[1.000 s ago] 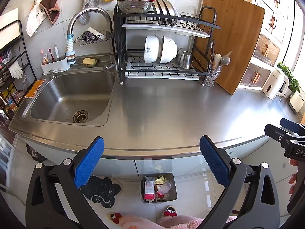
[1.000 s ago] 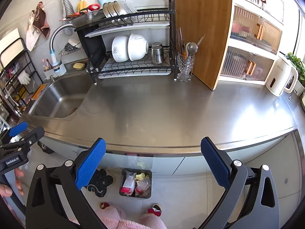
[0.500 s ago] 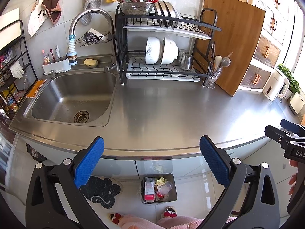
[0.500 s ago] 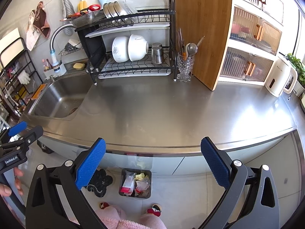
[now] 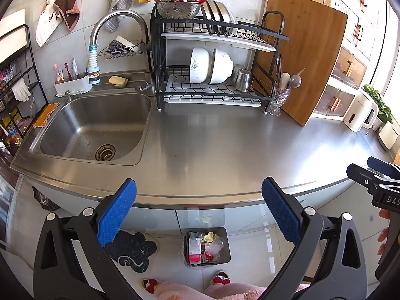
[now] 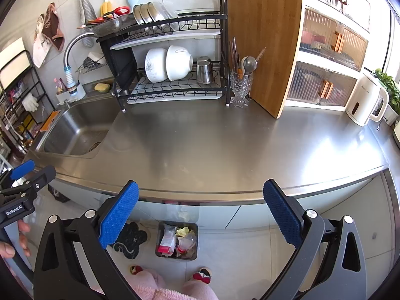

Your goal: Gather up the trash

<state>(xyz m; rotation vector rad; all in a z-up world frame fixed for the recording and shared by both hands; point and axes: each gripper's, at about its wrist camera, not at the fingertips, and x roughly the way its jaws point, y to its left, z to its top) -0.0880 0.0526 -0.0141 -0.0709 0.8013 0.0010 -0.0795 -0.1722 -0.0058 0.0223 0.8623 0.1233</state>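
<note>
The left gripper (image 5: 199, 215) hangs at the front edge of the steel surface (image 5: 225, 145), its fingers (image 5: 117, 212) spread apart and holding nothing; the right gripper (image 6: 200, 215) likewise, fingers (image 6: 281, 215) apart; the trash (image 6: 178, 240) sits in the bin (image 6: 193, 243) on the floor below.

Stainless steel countertop (image 5: 225, 150) with inset sink (image 5: 92, 127) at left. Along the back: black dish rack (image 5: 212, 92), glass utensil holder (image 5: 278, 101), leaning wooden cutting board (image 5: 307, 57), white kettle (image 5: 360, 115). Below, on tiled floor (image 6: 250, 250): trash bin (image 5: 226, 252), dark mat (image 5: 132, 250).
</note>
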